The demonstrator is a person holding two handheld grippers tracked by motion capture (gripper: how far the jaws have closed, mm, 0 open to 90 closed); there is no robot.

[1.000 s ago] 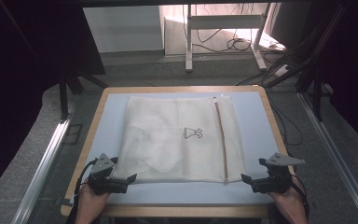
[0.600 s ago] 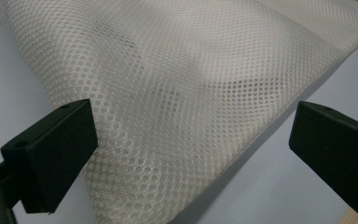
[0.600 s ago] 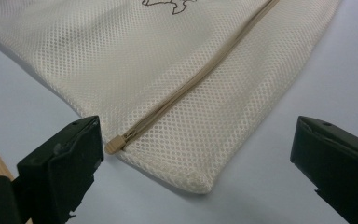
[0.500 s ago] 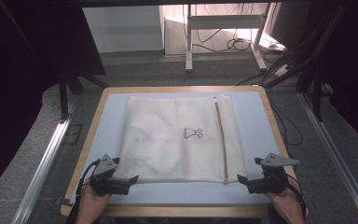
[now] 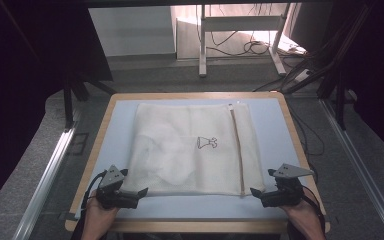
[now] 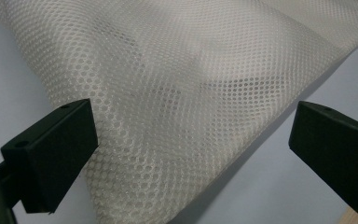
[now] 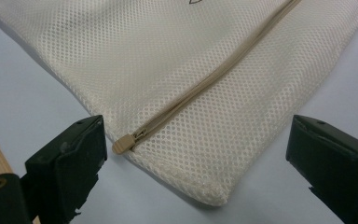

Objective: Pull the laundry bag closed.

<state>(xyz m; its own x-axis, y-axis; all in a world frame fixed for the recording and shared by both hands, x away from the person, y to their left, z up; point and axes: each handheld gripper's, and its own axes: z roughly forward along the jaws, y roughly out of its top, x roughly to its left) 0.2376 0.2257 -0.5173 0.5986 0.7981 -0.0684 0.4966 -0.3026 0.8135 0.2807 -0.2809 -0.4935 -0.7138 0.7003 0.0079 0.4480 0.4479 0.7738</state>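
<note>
Left gripper (image 5: 141,191), right gripper (image 5: 254,191) seen in high view at near corners of mesh bag (image 5: 192,147), laid flat on table (image 5: 280,120). Left gripper view: 2 jaws spread, bag corner between. Right gripper view: jaws spread, zipper pull (image 7: 123,144) between.

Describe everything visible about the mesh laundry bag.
The mesh laundry bag is cream honeycomb netting, lying flat on the pale blue table top. A tan zipper runs along its right side, its pull at the near corner. A small black dress symbol is printed mid-bag. Both open grippers straddle its near corners without gripping.
</note>
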